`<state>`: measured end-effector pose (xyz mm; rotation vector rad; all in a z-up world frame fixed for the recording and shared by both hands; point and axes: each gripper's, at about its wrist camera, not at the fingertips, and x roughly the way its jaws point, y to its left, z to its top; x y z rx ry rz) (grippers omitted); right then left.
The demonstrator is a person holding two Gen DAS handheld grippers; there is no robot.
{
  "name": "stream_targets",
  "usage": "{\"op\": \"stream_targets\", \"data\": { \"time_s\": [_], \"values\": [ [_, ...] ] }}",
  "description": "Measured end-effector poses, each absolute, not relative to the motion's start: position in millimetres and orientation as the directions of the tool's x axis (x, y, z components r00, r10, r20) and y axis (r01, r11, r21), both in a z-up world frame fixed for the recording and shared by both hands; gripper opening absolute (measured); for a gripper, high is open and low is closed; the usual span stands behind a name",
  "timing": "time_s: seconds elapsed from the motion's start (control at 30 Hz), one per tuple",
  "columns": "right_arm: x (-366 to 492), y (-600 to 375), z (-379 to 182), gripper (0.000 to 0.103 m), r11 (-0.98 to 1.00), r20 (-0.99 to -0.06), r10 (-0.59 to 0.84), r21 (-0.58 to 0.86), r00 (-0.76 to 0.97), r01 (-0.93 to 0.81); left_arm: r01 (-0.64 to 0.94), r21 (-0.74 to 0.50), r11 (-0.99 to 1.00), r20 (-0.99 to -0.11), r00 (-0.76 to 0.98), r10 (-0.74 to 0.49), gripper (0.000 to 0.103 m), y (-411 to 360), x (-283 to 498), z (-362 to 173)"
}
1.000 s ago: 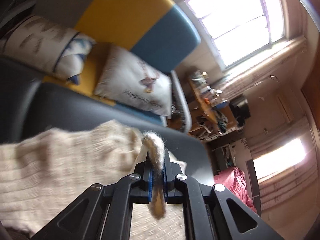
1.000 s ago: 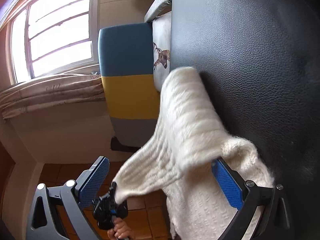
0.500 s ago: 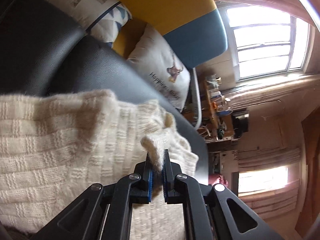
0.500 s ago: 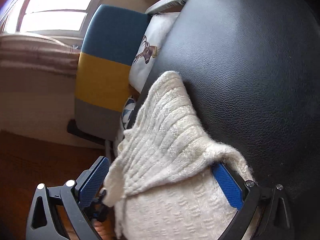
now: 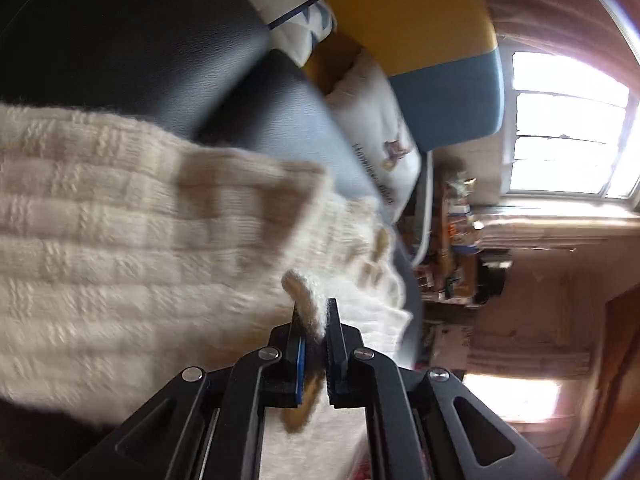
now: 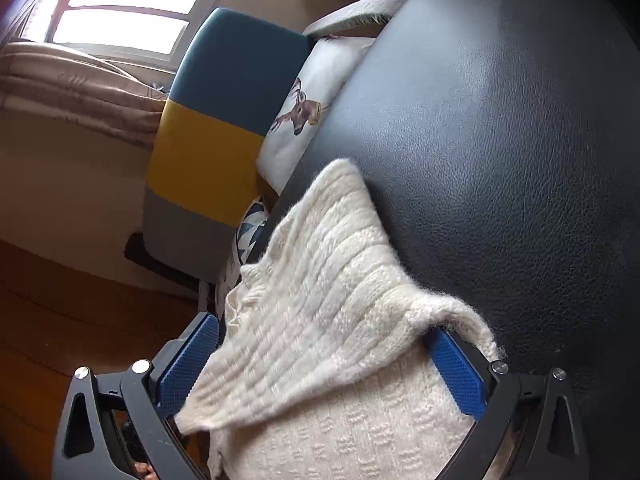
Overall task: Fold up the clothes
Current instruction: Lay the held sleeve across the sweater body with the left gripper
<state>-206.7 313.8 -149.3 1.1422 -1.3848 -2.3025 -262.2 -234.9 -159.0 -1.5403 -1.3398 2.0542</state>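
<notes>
Pinching a rolled edge of the cream knit sweater [image 5: 132, 240] between its two pads, our left gripper [image 5: 315, 320] had its jaws pressed together on the fabric, with a tuft of wool standing up above the fingertips. We held the sweater over the black leather worktop [image 5: 132, 48]; in the left wrist view the knit was spread wide across the left half of the picture and partly blurred.

Our right gripper [image 6: 320, 356] had its jaws spread wide. The sweater lay between its blue pads [image 6: 456, 364], a folded flap draped across the gap, and one fuzzy edge hung over the right finger. We could not tell whether either pad pressed on the fabric. In the right wrist view the sweater rested on the black leather worktop [image 6: 500, 160] at its near left edge, with the folded flap reaching toward that edge and the lower layer under it.

Beyond the worktop's far edge we saw a white cushion with a deer print [image 6: 308, 108] leaning against a blue, yellow and grey sofa back [image 6: 216, 120]. A bright window [image 6: 120, 12] stood behind the sofa, above a bunched curtain [image 6: 72, 84].
</notes>
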Motion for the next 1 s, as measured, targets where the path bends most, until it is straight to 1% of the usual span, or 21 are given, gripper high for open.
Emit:
{"op": "stream_targets", "data": {
  "time_s": [0.03,0.07,0.17,0.2,0.27,0.3,0.33,0.37,0.4,0.5,0.57,0.67,0.77,0.8,0.9,1.0],
  "values": [
    [-208.5,312.6,-148.9,0.103,-0.537,-0.509,-0.541,0.822,-0.670,-0.192,0.305,-0.693,-0.653,-0.716,-0.398,0.574,0.007,-230.8,-264.7,-163.1],
    [-209.6,311.3,-148.6,0.103,-0.545,-0.515,-0.541,0.817,-0.665,-0.189,0.295,-0.638,-0.711,-0.761,-0.379,0.526,0.007,-226.3,-266.3,-169.4],
    [-210.6,307.8,-147.9,0.103,-0.573,-0.534,-0.543,0.800,-0.649,-0.178,0.282,-0.733,-0.619,-0.673,-0.435,0.598,0.007,-230.0,-263.4,-173.7],
    [-209.8,308.7,-147.9,0.103,-0.574,-0.535,-0.544,0.799,-0.646,-0.177,0.269,-0.740,-0.616,-0.663,-0.442,0.604,0.007,-229.6,-264.0,-172.9],
    [-208.1,311.8,-148.4,0.103,-0.570,-0.534,-0.547,0.802,-0.645,-0.180,0.244,-0.755,-0.609,-0.643,-0.456,0.615,0.014,-228.7,-265.1,-171.4],
    [-208.0,313.2,-148.9,0.103,-0.566,-0.533,-0.549,0.804,-0.643,-0.183,0.242,-0.763,-0.600,-0.635,-0.459,0.622,0.015,-228.0,-265.7,-171.4],
    [-208.3,313.9,-149.2,0.103,-0.566,-0.535,-0.550,0.804,-0.641,-0.185,0.241,-0.770,-0.590,-0.626,-0.462,0.628,0.015,-227.2,-266.3,-171.4],
    [-208.1,314.0,-149.5,0.103,-0.569,-0.538,-0.551,0.801,-0.638,-0.185,0.235,-0.776,-0.586,-0.619,-0.467,0.632,0.010,-226.1,-266.8,-170.3],
    [-207.8,312.8,-148.2,0.103,-0.581,-0.547,-0.548,0.793,-0.633,-0.182,0.197,-0.766,-0.612,-0.619,-0.483,0.619,0.005,-222.7,-267.3,-161.9],
    [-207.2,307.0,-141.6,0.103,-0.628,-0.580,-0.533,0.759,-0.616,-0.172,0.087,-0.721,-0.687,-0.617,-0.531,0.581,0.007,-212.3,-269.1,-137.2],
    [-203.4,301.0,-132.0,0.103,-0.688,-0.615,-0.507,0.711,-0.604,-0.146,0.060,-0.650,-0.757,-0.666,-0.524,0.531,0.007,-203.7,-277.8,-131.1],
    [-191.0,294.4,-110.4,0.103,-0.795,-0.663,-0.432,0.600,-0.611,-0.089,0.143,-0.456,-0.879,-0.820,-0.451,0.352,0.008,-198.9,-289.8,-142.2],
    [-179.8,291.7,-86.8,0.103,-0.861,-0.669,-0.372,0.508,-0.644,-0.030,0.177,-0.497,-0.849,-0.805,-0.459,0.376,0.013,-208.0,-285.0,-146.4],
    [-177.9,289.6,-79.1,0.103,-0.878,-0.666,-0.359,0.478,-0.654,-0.005,0.182,-0.488,-0.854,-0.803,-0.477,0.357,0.013,-210.5,-281.4,-141.8],
    [-184.7,277.0,-66.8,0.103,-0.896,-0.655,-0.383,0.436,-0.652,0.088,0.198,-0.493,-0.847,-0.776,-0.540,0.325,0.014,-218.9,-270.1,-127.4],
    [-201.4,257.7,-71.9,0.103,-0.891,-0.666,-0.426,0.426,-0.612,0.155,0.162,-0.546,-0.822,-0.718,-0.596,0.359,0.016,-213.0,-263.7,-120.0]
  ]
}}
